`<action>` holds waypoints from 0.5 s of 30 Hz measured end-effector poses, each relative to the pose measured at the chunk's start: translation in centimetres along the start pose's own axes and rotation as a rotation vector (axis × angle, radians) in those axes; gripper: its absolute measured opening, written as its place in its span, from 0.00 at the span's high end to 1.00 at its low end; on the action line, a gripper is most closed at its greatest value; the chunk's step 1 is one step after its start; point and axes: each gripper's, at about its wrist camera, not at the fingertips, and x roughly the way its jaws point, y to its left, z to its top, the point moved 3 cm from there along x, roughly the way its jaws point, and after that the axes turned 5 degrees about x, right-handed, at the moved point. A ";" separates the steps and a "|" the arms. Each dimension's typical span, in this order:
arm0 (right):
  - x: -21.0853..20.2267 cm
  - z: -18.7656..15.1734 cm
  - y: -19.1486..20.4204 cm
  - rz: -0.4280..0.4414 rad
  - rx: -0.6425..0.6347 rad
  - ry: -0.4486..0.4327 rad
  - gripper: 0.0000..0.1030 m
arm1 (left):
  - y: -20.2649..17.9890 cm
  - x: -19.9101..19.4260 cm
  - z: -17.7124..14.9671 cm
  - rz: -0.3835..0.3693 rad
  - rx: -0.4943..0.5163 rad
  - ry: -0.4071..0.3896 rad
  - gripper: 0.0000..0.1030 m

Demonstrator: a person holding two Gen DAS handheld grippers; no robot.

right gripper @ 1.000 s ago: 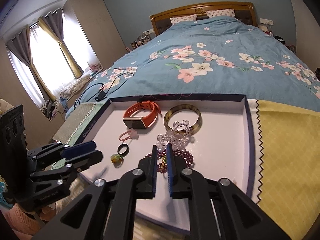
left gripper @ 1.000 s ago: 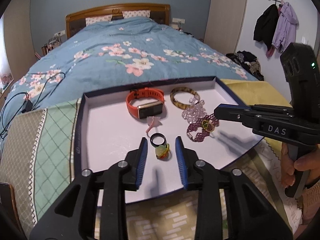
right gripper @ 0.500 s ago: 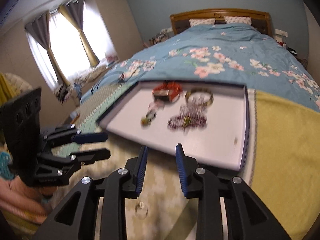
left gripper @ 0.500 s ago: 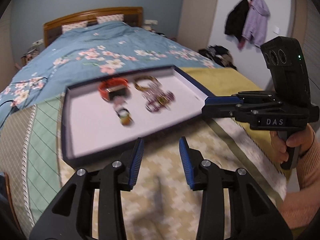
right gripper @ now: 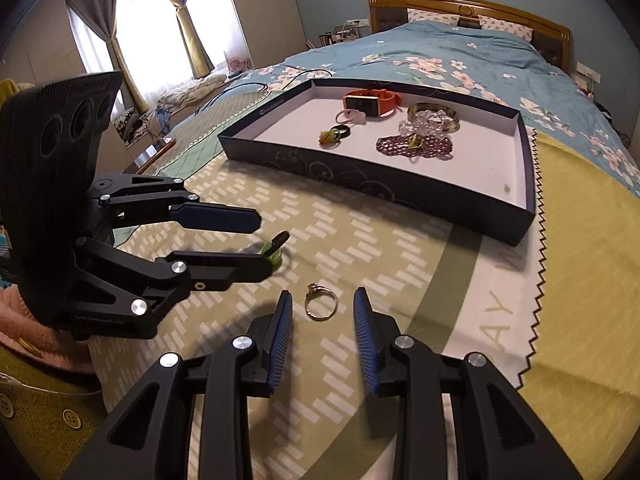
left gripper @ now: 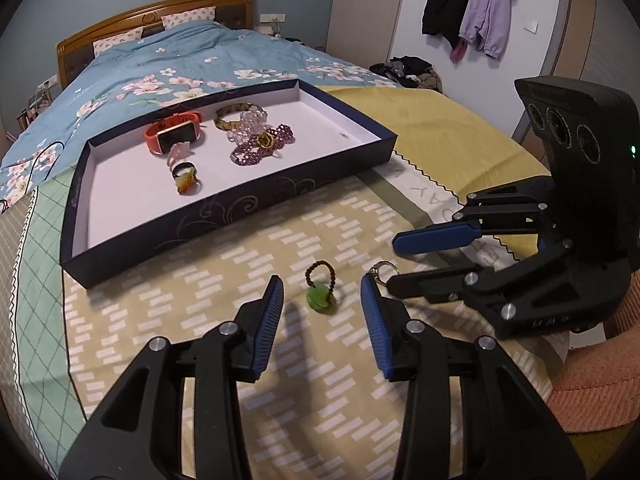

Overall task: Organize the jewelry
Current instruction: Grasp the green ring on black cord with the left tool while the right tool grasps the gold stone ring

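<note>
The left gripper [left gripper: 322,312] stands with its jaws parted and empty, aimed down at the blanket [left gripper: 224,276]. A green-stone ring with a beaded band [left gripper: 320,290] lies on the blanket directly ahead of the jaws, centred between the 2 blue fingers and touching neither. It lies roughly flat, the bead loop toward the tray and the stone toward the gripper.

The right gripper [right gripper: 322,324] is likewise parted and empty. A silver ring [right gripper: 320,302] lies flat on the blanket between its fingertips, its small setting on the far side. Judgement: each gripper is nearer its own ring, and a short descent followed by closing should take either one.

The 2 rings lie near each other, so the grippers work side by side; in the right wrist view the left gripper's lower finger partly covers the green ring. Judgement: crowding between the 2 tools is the main risk, and the soft blanket may let a flat ring slip under the pads.

The dark tray [left gripper: 224,220] sits beyond, on the bed's foot end. It holds an orange watch [left gripper: 174,136], a brown bangle [left gripper: 230,118], clear beads [left gripper: 250,128], purple beads [left gripper: 262,146] and 2 further rings [left gripper: 185,178]. Nothing stands between the rings and the tray's near wall.
</note>
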 end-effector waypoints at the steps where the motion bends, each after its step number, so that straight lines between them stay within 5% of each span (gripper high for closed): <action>1: 0.1 0.0 0.0 -0.006 -0.004 0.000 0.72 | 0.0 0.1 0.1 0.003 -0.001 0.004 0.63; 11: 0.4 0.0 0.8 -0.059 -0.048 0.001 0.74 | 0.5 1.3 0.1 0.014 -0.037 0.042 0.78; 15: 0.5 0.1 0.7 -0.063 -0.051 0.002 0.85 | 1.0 1.4 0.1 0.021 -0.057 0.043 0.84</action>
